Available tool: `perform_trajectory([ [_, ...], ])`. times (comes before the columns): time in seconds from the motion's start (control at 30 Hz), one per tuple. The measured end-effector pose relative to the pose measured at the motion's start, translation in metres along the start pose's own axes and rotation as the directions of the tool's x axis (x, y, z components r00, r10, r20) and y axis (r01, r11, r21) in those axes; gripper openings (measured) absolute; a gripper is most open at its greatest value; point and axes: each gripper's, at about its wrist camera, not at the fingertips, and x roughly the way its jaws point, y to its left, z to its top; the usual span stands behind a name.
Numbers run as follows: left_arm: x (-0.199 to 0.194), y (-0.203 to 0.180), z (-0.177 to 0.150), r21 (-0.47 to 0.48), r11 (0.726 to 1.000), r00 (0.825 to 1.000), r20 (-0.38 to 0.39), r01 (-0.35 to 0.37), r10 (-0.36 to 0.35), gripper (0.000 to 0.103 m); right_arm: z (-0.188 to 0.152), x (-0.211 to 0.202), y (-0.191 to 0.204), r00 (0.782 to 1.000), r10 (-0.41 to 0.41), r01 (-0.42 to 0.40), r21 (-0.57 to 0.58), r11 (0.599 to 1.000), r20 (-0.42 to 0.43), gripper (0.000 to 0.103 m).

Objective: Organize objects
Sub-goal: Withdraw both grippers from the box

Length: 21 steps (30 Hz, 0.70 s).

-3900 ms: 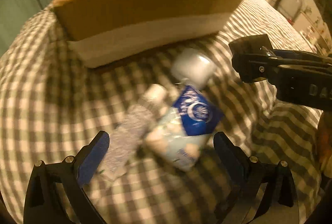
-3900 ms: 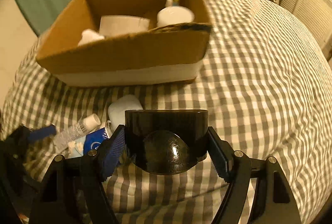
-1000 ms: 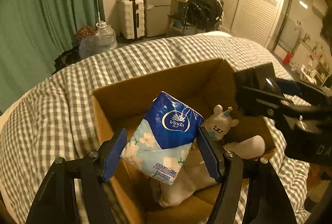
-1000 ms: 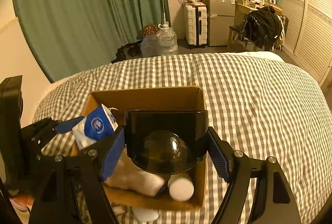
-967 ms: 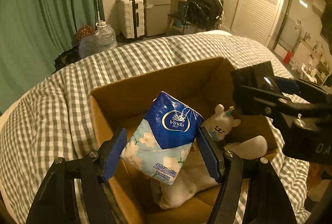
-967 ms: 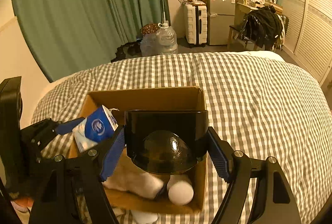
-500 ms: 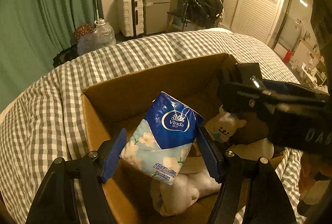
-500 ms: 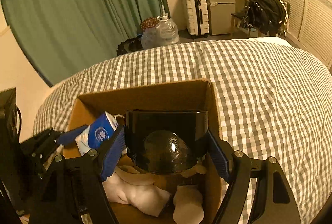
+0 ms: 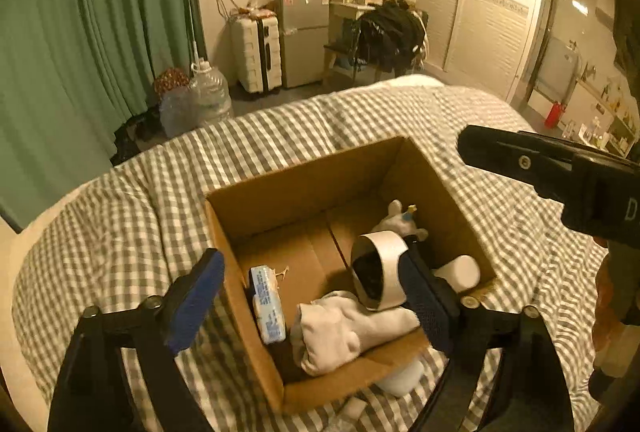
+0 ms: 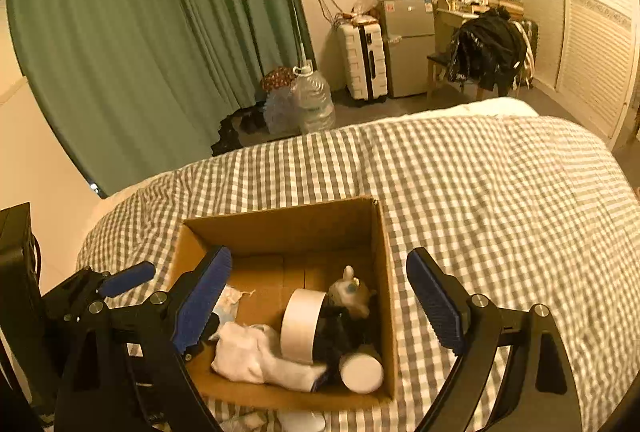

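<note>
Below my opening, empty left tongs (image 9: 316, 296), the tissue pack (image 9: 267, 304) looks light, soft, best pinched across its flat faces.

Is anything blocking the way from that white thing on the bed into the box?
Only the near wall of the box stands between the white thing and the inside. It is open on top, with bare floor at the back.
</note>
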Motion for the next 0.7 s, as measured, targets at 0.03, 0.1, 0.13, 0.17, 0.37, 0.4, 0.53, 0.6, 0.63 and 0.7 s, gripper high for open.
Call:
perform_trajectory([
  [0.03, -0.009, 0.0, 0.0, -0.002, 1.0, 1.0, 0.01, -0.002, 0.002, 0.093, 0.0, -0.01, 0.001, 1.0, -0.007, 0.007, -0.006, 1.0, 0.008, 0.089],
  [0.1, -0.03, -0.001, 0.0, -0.003, 1.0, 1.0, 0.03, -0.01, 0.01, 0.093, 0.0, -0.03, 0.004, 0.999, -0.019, 0.019, -0.016, 1.0, 0.027, 0.089],
  [0.13, -0.039, -0.002, -0.001, -0.004, 1.0, 0.999, 0.037, -0.015, 0.015, 0.093, 0.0, -0.041, 0.007, 0.999, -0.023, 0.024, -0.018, 1.0, 0.038, 0.089],
  [0.17, -0.048, -0.002, -0.001, -0.006, 1.0, 0.999, 0.046, -0.02, 0.021, 0.093, 0.0, -0.052, 0.009, 0.999, -0.026, 0.027, -0.02, 0.999, 0.047, 0.089],
  [0.37, -0.095, 0.003, -0.014, -0.037, 0.999, 0.995, 0.089, -0.04, 0.043, 0.096, -0.011, -0.107, 0.023, 0.994, -0.063, 0.069, -0.063, 0.996, 0.089, 0.089],
  [0.4, -0.1, 0.005, -0.017, -0.045, 0.998, 0.995, 0.092, -0.044, 0.048, 0.096, -0.016, -0.115, 0.025, 0.993, -0.068, 0.075, -0.072, 0.995, 0.092, 0.089],
  [0.53, -0.114, 0.007, -0.031, -0.058, 0.996, 0.993, 0.093, -0.063, 0.068, 0.096, -0.03, -0.133, 0.032, 0.992, -0.074, 0.085, -0.113, 0.99, 0.098, 0.089],
  [0.6, -0.118, 0.009, -0.04, -0.07, 0.995, 0.993, 0.093, -0.069, 0.076, 0.096, -0.038, -0.14, 0.035, 0.991, -0.082, 0.096, -0.133, 0.986, 0.106, 0.09],
  [0.63, -0.12, 0.009, -0.044, -0.08, 0.994, 0.993, 0.089, -0.071, 0.078, 0.096, -0.042, -0.143, 0.037, 0.991, -0.084, 0.099, -0.139, 0.985, 0.108, 0.089],
  [0.7, -0.12, 0.01, -0.054, -0.105, 0.992, 0.994, 0.074, -0.074, 0.081, 0.096, -0.05, -0.145, 0.038, 0.991, -0.076, 0.091, -0.143, 0.986, 0.106, 0.089],
])
